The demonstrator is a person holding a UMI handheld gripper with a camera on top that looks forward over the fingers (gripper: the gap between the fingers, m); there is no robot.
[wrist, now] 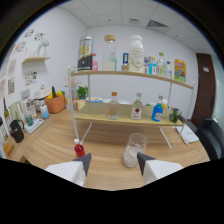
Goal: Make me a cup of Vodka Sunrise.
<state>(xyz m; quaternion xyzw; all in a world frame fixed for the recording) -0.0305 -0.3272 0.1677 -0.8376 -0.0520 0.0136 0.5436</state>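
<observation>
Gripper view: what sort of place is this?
Probably an office room set up as a drinks station: two-tier wooden shelf of bottles, clear glass cup on the wooden table, panelled ceiling. The open gripper faces the cup.

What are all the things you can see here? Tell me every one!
Glass cup: one, clear, on the wooden table just ahead of the fingers.
Small bottle: one, red with a white cap, on the table ahead of one finger.
Shelf rack: one, two wooden boards on white legs, standing on the table.
Lower-shelf bottles: three, two clear and one blue.
Top-shelf jars and bottles: several, mixed colours, too small to count.
Orange pot: one, beside the rack.
Black kettle: one, near the wall.
Gripper: one, white with dark fingertips, open, holding nothing.
</observation>
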